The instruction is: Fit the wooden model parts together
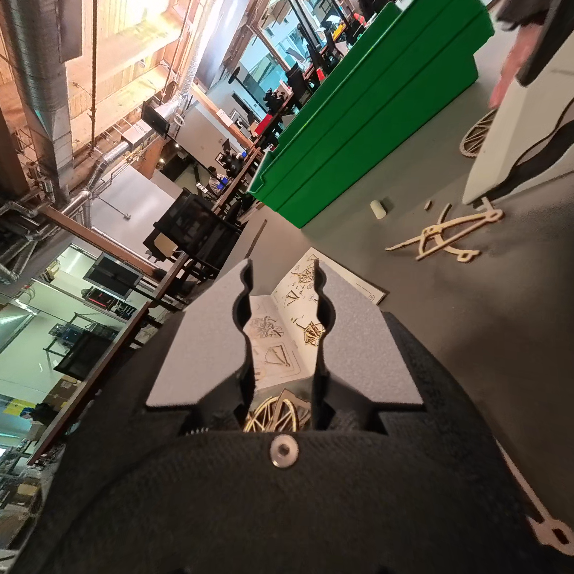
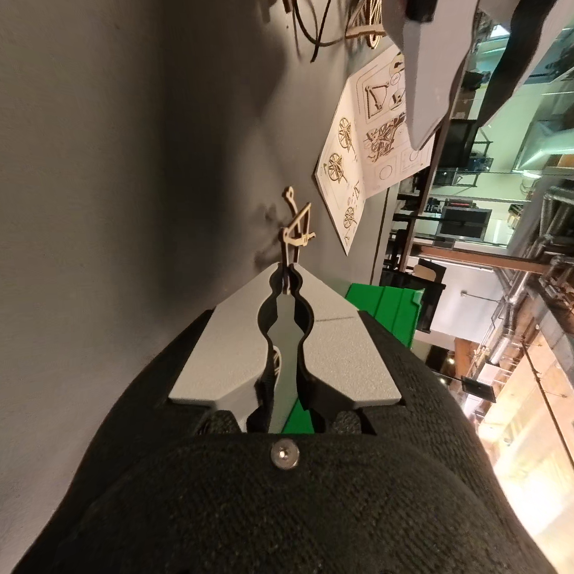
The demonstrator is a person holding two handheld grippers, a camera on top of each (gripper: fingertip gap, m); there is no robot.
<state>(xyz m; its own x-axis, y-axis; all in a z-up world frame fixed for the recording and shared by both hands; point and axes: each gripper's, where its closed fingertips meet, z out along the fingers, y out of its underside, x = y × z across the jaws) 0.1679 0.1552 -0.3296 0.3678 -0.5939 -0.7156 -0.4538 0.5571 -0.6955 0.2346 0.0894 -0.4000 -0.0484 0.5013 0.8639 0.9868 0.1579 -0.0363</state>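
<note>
My right gripper (image 2: 285,271) is shut on one end of a thin wooden frame part (image 2: 295,228), which sticks out past its tips over the dark grey table (image 2: 124,186). In the left wrist view the same frame part (image 1: 444,236) lies low over the table, with the right gripper's grey finger (image 1: 509,139) at its end. My left gripper (image 1: 283,267) is open and empty above an open instruction booklet (image 1: 298,313). A wooden spoked wheel assembly (image 1: 276,414) shows through the gap near its finger bases. Another wheel (image 1: 478,133) lies behind the right gripper.
Stacked green bins (image 1: 372,108) stand along the far side of the table, also seen in the right wrist view (image 2: 394,307). A small white cylinder (image 1: 379,208) lies near them. A black cable (image 2: 310,34) lies by the wheels. The booklet (image 2: 372,139) is at the table edge.
</note>
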